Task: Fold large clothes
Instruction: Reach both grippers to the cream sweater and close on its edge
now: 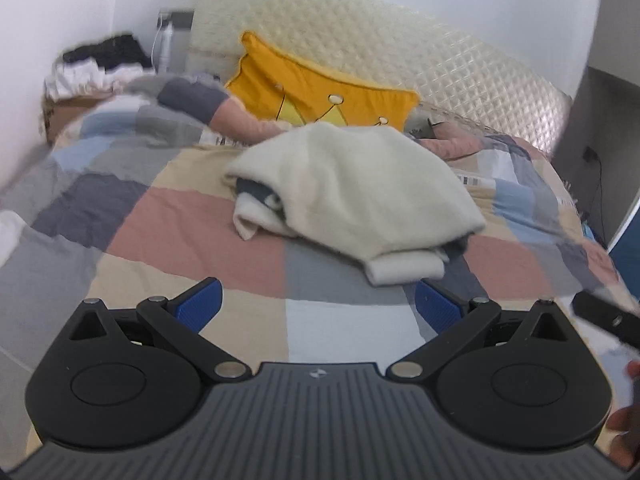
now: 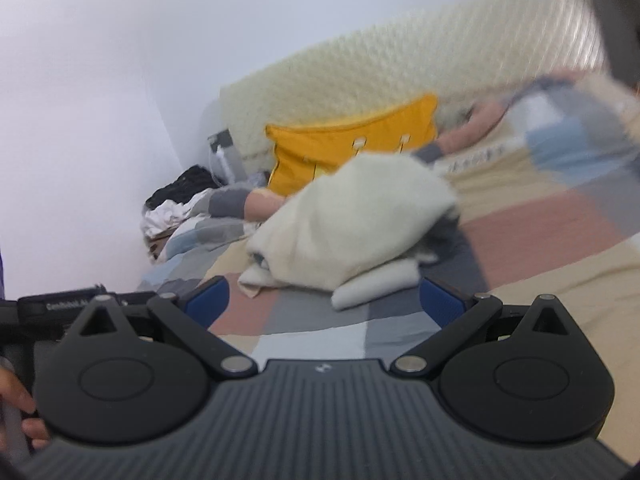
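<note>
A bed fills the room's corner, covered by a patchwork quilt in pink, grey, blue and beige squares; behind it stands a cream quilted headboard against white walls; a yellow cushion leans there; a heap of dark and white clothes lies at the far left. The cream garment lies roughly folded mid-bed; the left tool and right tool both hang released, just short of it.
</note>
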A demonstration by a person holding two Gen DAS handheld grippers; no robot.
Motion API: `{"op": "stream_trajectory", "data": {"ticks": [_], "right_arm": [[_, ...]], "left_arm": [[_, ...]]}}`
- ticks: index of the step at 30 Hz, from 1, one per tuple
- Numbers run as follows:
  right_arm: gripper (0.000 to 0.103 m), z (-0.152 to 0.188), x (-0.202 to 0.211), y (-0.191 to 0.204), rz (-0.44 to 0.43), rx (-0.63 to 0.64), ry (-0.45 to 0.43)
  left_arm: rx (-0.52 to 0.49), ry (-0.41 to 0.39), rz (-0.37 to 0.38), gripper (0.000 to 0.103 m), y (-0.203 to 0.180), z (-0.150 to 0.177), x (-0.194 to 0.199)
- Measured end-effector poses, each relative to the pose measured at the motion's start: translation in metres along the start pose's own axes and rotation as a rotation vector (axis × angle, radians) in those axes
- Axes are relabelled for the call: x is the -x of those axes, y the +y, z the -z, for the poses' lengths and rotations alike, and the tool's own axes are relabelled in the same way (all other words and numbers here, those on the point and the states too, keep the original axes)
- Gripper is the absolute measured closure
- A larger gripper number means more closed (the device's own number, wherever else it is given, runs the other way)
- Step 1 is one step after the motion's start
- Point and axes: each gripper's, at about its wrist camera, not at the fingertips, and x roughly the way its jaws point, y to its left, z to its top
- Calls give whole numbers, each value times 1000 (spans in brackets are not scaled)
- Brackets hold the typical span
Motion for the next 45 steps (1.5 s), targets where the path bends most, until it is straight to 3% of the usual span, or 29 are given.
{"op": "stream_trajectory", "data": {"ticks": [6, 11, 19, 22, 25, 27, 31, 32, 33, 34, 36, 39, 45], "right_arm": [[0, 4, -66, -26, -16, -129, 56], [1, 6, -123, -48, -104, -257, 95], [1, 3, -220, -74, -136, -334, 126], [1, 3, -245, -92, -149, -405, 153], [2, -1, -257, -99, -167, -422, 157], [11, -8, -260, -97, -163, -422, 135], [35, -13, -275, -101, -102, -440, 144], [46, -14, -278, -102, -82, -441, 150], [64, -13, -278, -105, -65, -440, 158], [71, -14, -277, -106, -56, -445, 167], [81, -16, -272, -109, -72, -467, 171], [84, -23, -258, -99, -83, -411, 159], [86, -55, -219, -81, -129, -359, 107]], "left_arm": [[100, 40, 47, 0, 26, -19, -64], [117, 39, 79, 0, 36, -28, -131], [172, 44, 164, 1, 52, -59, -247], [221, 31, 183, 7, 66, -64, -276], [276, 26, 252, 15, 79, -75, -294], [286, 34, 299, 22, 82, -84, -304], [322, 46, 268, 46, 84, -96, -319], [333, 52, 248, 62, 85, -98, -323], [338, 56, 232, 79, 85, -98, -322], [343, 53, 216, 83, 85, -100, -320], [347, 26, 227, 88, 86, -102, -307], [309, -45, 269, 89, 80, -106, -278], [213, -54, 250, 91, 51, -111, -224]]}}
